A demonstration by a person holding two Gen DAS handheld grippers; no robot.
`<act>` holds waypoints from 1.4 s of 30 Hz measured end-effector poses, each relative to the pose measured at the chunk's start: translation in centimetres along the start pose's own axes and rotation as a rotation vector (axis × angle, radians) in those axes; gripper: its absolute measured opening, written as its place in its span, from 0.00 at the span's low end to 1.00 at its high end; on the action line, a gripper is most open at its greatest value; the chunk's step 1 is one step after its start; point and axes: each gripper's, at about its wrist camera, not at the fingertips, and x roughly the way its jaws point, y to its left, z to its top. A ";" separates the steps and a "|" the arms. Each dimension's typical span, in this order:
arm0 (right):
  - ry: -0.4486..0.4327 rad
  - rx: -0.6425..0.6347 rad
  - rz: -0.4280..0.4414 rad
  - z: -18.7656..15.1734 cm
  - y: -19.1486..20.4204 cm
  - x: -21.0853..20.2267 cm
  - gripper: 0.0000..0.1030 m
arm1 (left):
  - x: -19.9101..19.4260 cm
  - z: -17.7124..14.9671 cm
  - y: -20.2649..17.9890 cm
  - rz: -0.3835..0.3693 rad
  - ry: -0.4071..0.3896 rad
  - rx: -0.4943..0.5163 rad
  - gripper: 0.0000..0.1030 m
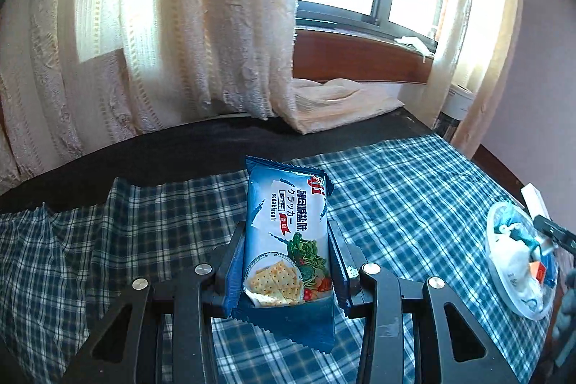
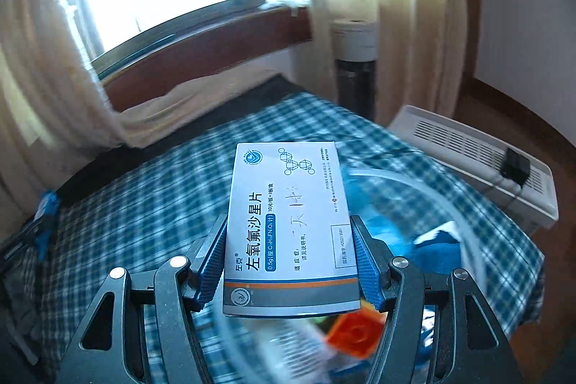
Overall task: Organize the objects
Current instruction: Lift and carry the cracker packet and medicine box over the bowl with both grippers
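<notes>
My left gripper (image 1: 284,233) is shut on a blue soda cracker packet (image 1: 286,233) and holds it above the blue checked cloth (image 1: 414,182). My right gripper (image 2: 289,222) is shut on a white medicine box (image 2: 289,215) with blue print, held over a clear plastic bowl (image 2: 464,204) that shows blurred below it. The bowl also shows at the right edge of the left wrist view (image 1: 518,254), with several small items inside, and the right gripper's dark tip (image 1: 554,233) is over it.
The table stands by a window with cream curtains (image 1: 180,42) and a wooden sill (image 1: 360,56). A folded cream cloth (image 1: 334,103) lies at the table's far edge. A white heater (image 2: 478,157) and a tall dark cylinder (image 2: 354,74) stand on the floor to the right.
</notes>
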 end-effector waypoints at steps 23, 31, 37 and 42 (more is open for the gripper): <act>0.046 0.069 0.064 -0.4 -2.0 1.2 0.67 | -0.4 -0.9 -3.0 -0.076 0.029 0.045 0.42; -0.041 0.058 0.028 -1.1 -3.2 -2.4 0.67 | -1.1 -1.2 -4.3 -0.081 0.014 0.079 0.42; -0.074 0.080 0.033 -1.7 -5.3 -4.5 0.67 | -1.8 -1.4 -4.9 -0.066 0.003 0.080 0.42; -0.089 0.112 0.040 -2.6 -7.1 -5.6 0.67 | -2.5 -1.7 -7.1 -0.079 0.016 0.104 0.42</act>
